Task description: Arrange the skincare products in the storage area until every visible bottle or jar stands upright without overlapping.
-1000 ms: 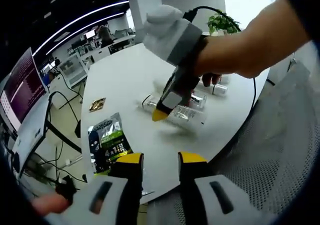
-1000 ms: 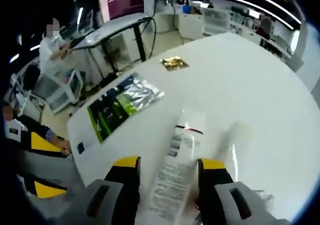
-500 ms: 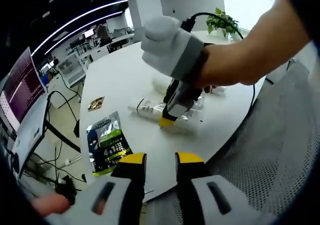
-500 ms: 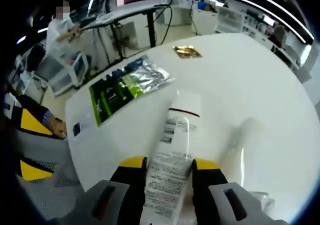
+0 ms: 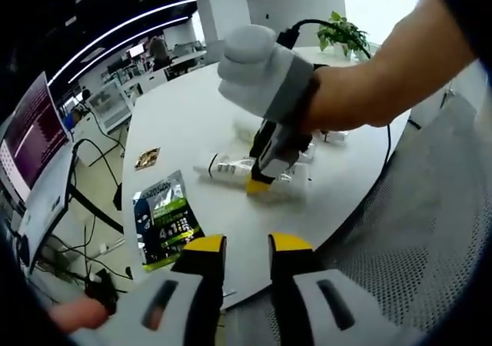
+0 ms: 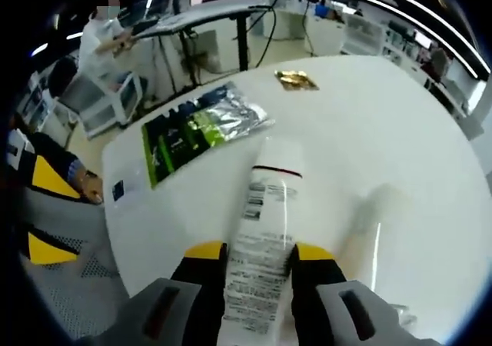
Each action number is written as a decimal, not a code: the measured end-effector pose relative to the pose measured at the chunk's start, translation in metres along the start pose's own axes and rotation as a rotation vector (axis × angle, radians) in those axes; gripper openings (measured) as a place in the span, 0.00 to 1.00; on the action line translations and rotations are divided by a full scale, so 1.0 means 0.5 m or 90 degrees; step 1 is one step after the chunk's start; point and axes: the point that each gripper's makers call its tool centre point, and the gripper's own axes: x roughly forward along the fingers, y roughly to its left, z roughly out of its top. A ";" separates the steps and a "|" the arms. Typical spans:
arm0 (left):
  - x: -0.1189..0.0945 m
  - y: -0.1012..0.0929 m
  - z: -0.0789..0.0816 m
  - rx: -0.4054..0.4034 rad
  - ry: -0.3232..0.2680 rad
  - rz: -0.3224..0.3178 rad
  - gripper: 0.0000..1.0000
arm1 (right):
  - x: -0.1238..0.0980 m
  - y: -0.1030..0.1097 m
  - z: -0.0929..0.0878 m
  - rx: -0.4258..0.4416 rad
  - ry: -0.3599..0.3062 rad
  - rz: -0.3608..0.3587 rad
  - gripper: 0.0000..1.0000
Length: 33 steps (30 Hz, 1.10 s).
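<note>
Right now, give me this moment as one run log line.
right gripper: shut on tube, lying flat on white table | left gripper: open, off table edge | sachet pack: flat

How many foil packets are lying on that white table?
2: a large green-and-silver sachet near the table's edge, and a small gold packet farther in. Others may be hidden behind the right gripper.

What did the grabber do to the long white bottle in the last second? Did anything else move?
The right gripper closed its jaws on the lying white bottle: a second ago they stood wide on either side of it, now they press its sides. The bottle is not upright yet. The left gripper narrowed a little and holds nothing. The green packet, gold sachet and white table stayed as they were.
</note>
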 end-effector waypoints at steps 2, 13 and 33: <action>0.000 0.001 0.001 0.000 -0.001 0.001 0.15 | -0.001 0.000 -0.001 0.009 -0.006 0.000 0.26; 0.000 -0.001 0.002 0.001 -0.003 0.000 0.15 | -0.013 0.004 -0.004 0.096 -0.034 0.016 0.24; -0.001 0.004 -0.002 -0.003 -0.002 0.007 0.16 | -0.068 0.030 -0.002 0.171 -0.107 0.055 0.24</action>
